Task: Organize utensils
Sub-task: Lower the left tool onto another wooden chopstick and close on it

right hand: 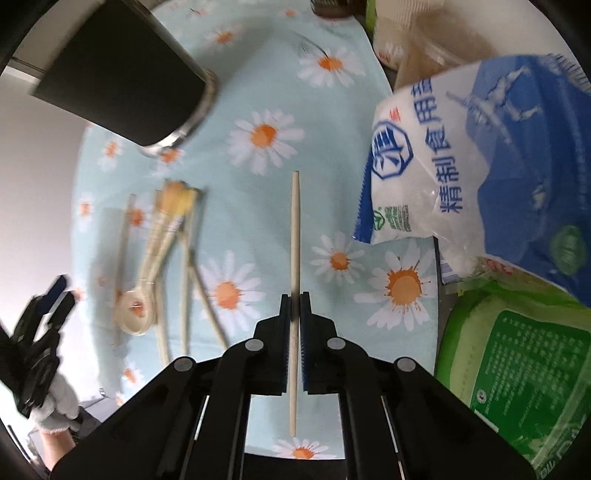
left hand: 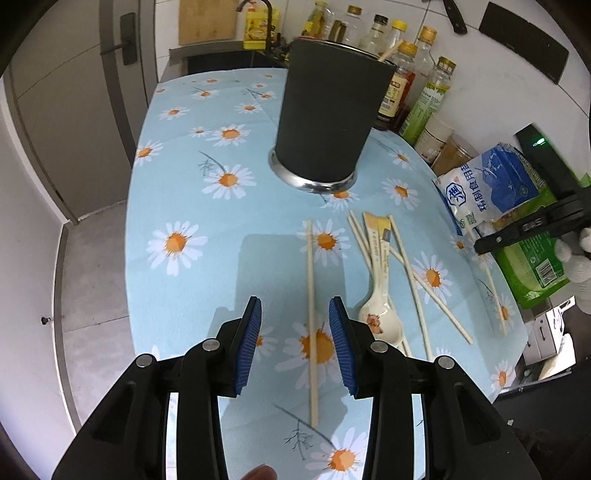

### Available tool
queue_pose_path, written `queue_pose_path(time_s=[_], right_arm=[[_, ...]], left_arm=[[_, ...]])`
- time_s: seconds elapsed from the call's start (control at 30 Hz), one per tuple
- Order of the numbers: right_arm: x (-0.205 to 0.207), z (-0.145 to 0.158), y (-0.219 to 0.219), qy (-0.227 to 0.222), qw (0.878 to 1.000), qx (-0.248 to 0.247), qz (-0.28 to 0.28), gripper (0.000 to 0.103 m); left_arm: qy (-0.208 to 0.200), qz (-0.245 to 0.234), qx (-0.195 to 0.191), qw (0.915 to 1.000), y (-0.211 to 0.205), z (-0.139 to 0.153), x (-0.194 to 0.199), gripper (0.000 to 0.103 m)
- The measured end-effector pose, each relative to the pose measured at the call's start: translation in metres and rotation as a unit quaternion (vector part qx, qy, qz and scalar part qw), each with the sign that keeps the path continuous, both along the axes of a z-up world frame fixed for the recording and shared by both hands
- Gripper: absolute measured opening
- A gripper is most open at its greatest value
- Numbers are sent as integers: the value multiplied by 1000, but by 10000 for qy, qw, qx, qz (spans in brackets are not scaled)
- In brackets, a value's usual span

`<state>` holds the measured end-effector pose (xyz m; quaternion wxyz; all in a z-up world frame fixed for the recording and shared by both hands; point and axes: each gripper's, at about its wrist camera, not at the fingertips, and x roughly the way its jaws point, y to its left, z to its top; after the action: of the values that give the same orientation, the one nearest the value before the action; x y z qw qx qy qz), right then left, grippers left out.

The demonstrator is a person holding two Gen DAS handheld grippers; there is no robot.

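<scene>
A black utensil holder (left hand: 328,114) stands on the daisy tablecloth (left hand: 192,184), with one chopstick sticking out of it. My left gripper (left hand: 295,325) is open, low over a single chopstick (left hand: 311,314) that lies between its pads. Right of it lie several chopsticks (left hand: 413,280) and ceramic spoons (left hand: 380,295). My right gripper (right hand: 294,306) is shut on a chopstick (right hand: 294,229), held above the cloth. The holder (right hand: 122,77) and the utensil pile (right hand: 162,258) lie to its left. The left gripper (right hand: 48,306) shows at the far left.
Oil and sauce bottles (left hand: 410,81) line the wall behind the holder. A salt bag (left hand: 487,184) (right hand: 480,162) and a green package (left hand: 532,266) (right hand: 517,369) sit at the table's right edge. A sink and cutting board (left hand: 207,22) are at the back.
</scene>
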<state>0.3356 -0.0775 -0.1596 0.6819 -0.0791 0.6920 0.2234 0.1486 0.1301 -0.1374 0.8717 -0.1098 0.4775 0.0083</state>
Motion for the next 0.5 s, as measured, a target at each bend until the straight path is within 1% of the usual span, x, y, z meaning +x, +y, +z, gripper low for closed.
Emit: queue_pose_path(time_s=[0.1, 0.2, 0.27, 0.37, 0.5], right_arm=[[-4, 18, -6, -79, 9994, 334, 40, 6], [-8, 34, -11, -89, 9975, 691, 88, 6], [-12, 43, -14, -62, 9957, 917, 133, 6], [-17, 56, -18, -156, 9933, 1125, 203, 6], [-18, 61, -21, -151, 9911, 1306, 227, 6]], left_arm=[[175, -75, -3, 9998, -6, -1, 11, 37], [494, -184, -14, 9986, -11, -8, 26, 37], [689, -143, -71, 9975, -10, -15, 36, 37], [994, -84, -117, 9949, -9, -24, 49, 37], [1331, -140, -15, 9910, -12, -35, 63, 37]])
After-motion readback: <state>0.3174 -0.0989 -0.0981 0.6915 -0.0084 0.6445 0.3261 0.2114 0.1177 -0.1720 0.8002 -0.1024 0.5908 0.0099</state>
